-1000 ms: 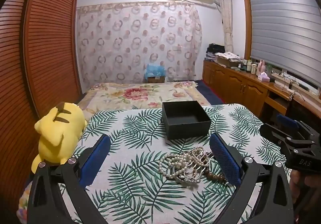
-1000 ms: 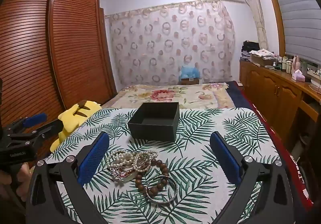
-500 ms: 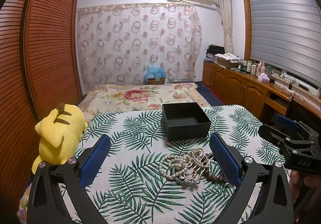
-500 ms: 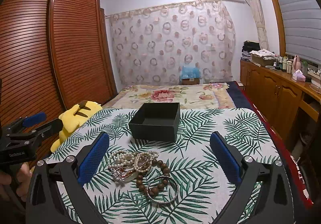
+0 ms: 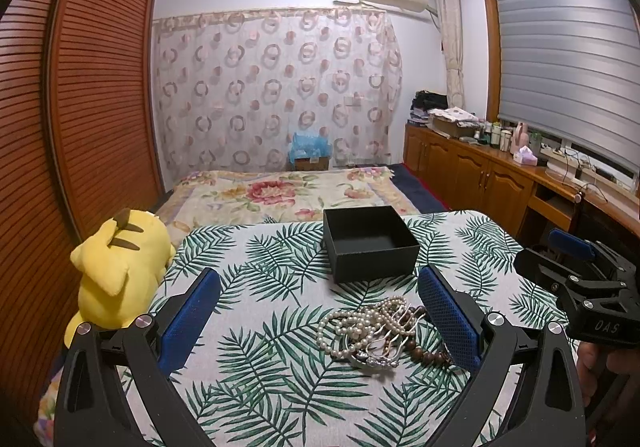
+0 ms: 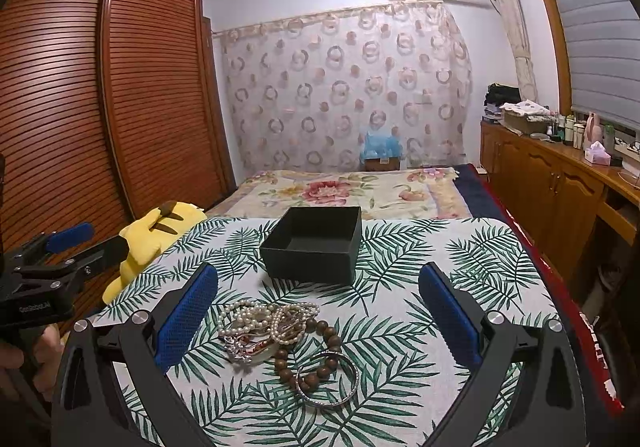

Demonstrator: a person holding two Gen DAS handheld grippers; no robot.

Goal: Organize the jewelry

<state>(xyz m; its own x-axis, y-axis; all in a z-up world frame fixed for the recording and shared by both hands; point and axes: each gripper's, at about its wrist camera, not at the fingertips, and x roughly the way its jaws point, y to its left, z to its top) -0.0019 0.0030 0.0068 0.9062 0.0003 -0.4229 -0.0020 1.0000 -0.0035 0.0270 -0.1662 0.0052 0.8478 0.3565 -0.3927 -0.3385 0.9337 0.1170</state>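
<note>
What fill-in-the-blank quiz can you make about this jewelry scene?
1. The black box holds ____.
2. The plush toy is coloured ____.
3. Both tongs, left and right, are ____.
4. The silver bangle overlaps the ____ bead bracelet.

Missing words: nothing; yellow; open; brown

The left gripper (image 5: 318,317) has its two blue-padded fingers (image 5: 190,317) spread wide apart and holds nothing. The right gripper (image 6: 318,317) is the same, wide apart and with nothing between its fingers (image 6: 450,317). A hand (image 6: 28,363) grips the left handle.
</note>
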